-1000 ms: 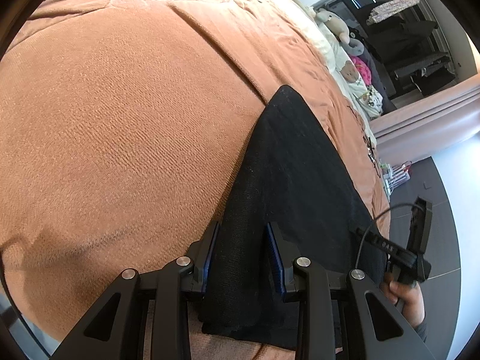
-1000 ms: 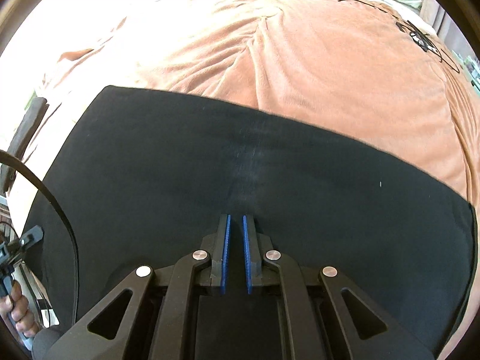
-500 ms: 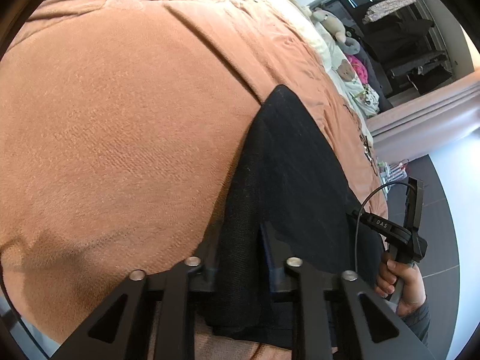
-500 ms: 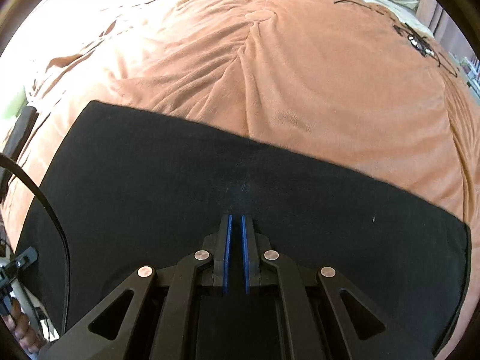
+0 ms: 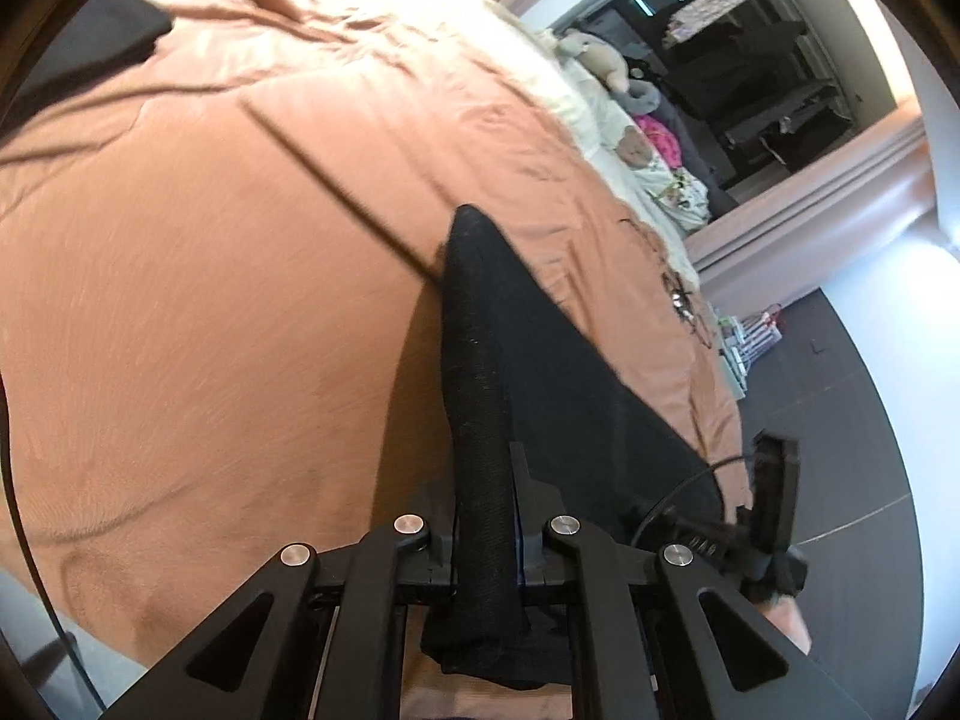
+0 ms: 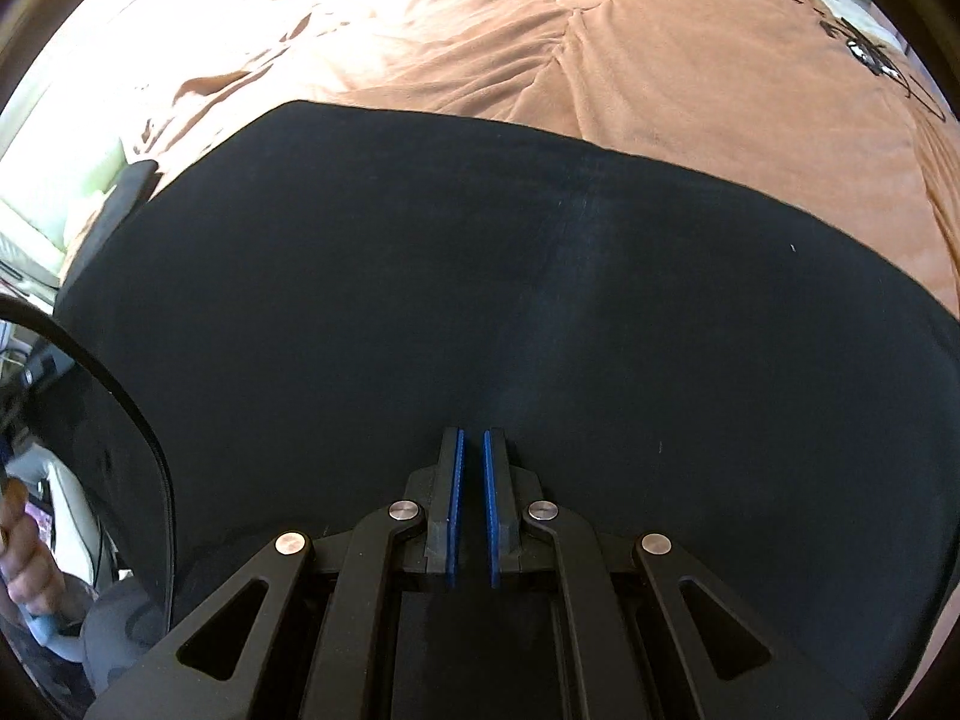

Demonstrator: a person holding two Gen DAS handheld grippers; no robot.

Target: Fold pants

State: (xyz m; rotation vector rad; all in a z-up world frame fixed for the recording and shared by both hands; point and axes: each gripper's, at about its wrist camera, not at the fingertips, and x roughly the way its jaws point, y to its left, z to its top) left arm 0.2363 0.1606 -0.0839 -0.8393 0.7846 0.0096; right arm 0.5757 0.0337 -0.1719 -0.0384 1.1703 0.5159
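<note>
On the brown blanket-covered bed (image 5: 210, 300), we are closing our left gripper (image 5: 486, 516) on the black fabric pants (image 5: 480, 390) edge, while our right gripper (image 6: 471, 510) is staying fully closed and empty above them.

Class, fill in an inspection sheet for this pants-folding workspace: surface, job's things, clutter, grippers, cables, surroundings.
Surface: bed under a wrinkled brown blanket.
Job's things: black pants spread on the blanket, one edge raised.
Clutter: soft toys at the bed's far end.
Grippers: left gripper closing, its pads pressing the raised pants edge; right gripper shut over the pants, a grip on cloth not visible.
Cables: black cable beside the pants.
Surroundings: dark floor, dark shelves beyond the bed.
</note>
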